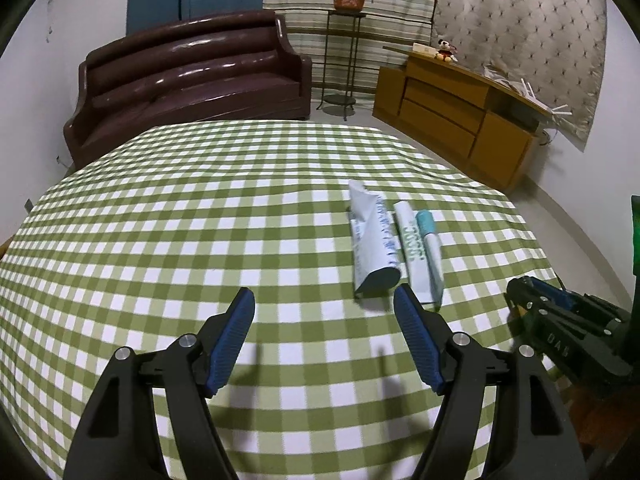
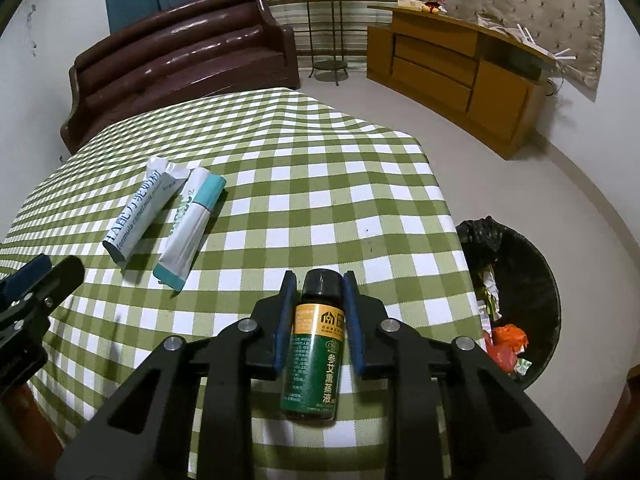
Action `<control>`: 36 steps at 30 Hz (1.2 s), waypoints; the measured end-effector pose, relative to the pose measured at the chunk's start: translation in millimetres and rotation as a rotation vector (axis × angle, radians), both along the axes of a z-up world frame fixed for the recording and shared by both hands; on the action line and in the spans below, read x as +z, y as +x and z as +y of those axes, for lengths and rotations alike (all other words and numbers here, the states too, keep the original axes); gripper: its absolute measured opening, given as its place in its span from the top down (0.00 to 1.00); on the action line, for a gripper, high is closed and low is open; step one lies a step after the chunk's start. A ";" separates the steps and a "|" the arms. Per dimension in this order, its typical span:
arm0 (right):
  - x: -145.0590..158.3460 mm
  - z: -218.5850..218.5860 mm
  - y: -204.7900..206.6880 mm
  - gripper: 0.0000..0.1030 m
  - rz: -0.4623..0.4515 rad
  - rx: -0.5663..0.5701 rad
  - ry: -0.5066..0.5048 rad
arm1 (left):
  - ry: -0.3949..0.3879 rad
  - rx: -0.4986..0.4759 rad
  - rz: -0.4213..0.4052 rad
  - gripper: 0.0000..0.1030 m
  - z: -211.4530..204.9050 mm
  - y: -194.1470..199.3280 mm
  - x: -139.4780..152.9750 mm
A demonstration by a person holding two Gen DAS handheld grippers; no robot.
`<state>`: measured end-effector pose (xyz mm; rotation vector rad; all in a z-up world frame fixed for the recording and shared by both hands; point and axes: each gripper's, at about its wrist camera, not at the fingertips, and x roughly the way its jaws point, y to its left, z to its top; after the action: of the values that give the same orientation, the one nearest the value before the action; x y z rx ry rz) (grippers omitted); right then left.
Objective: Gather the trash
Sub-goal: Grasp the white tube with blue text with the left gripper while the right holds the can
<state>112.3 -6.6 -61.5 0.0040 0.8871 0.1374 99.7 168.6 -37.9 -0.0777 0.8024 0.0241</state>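
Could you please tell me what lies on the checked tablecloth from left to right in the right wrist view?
Left gripper → blue-and-white packet → teal-and-white packet → green-labelled bottle, between the right gripper's fingers.

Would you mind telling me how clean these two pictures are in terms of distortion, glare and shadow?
Left wrist view: fisheye bows the checked tablecloth, glare streaks the sofa, the left gripper casts soft shadows. Right wrist view: same bowing, dark corners, bottle label sharp.

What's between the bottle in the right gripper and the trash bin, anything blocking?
Nothing visible. The right gripper is shut on the bottle; the trash bin sits on the floor past the table's right edge, mouth open, with only bare tablecloth between.
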 end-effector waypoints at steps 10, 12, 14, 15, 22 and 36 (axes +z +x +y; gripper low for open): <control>1.6 -7.4 9.0 0.78 -0.011 0.025 0.025 | 0.028 -0.047 0.003 0.33 -22.0 33.0 -3.8; 1.7 -9.4 11.0 0.77 -0.010 0.029 0.030 | 0.031 -0.048 0.013 0.39 -22.8 39.2 -6.4; 1.3 -9.7 12.8 0.77 -0.007 0.033 0.036 | 0.032 -0.051 0.028 0.44 -22.5 44.8 -10.2; 1.7 -9.9 13.2 0.77 -0.007 0.034 0.038 | 0.034 -0.054 0.037 0.48 -22.6 48.6 -12.5; -0.1 -10.2 12.3 0.77 -0.003 0.041 0.047 | 0.006 -0.089 0.070 0.80 -21.7 53.0 -19.3; 2.0 -10.5 4.8 0.77 -0.014 0.041 0.043 | 0.021 -0.100 0.025 0.91 -22.7 25.8 -12.7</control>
<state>117.1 -17.1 -59.5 0.0248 0.8705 0.1943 125.4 145.9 -50.6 -0.0178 0.8305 -0.0612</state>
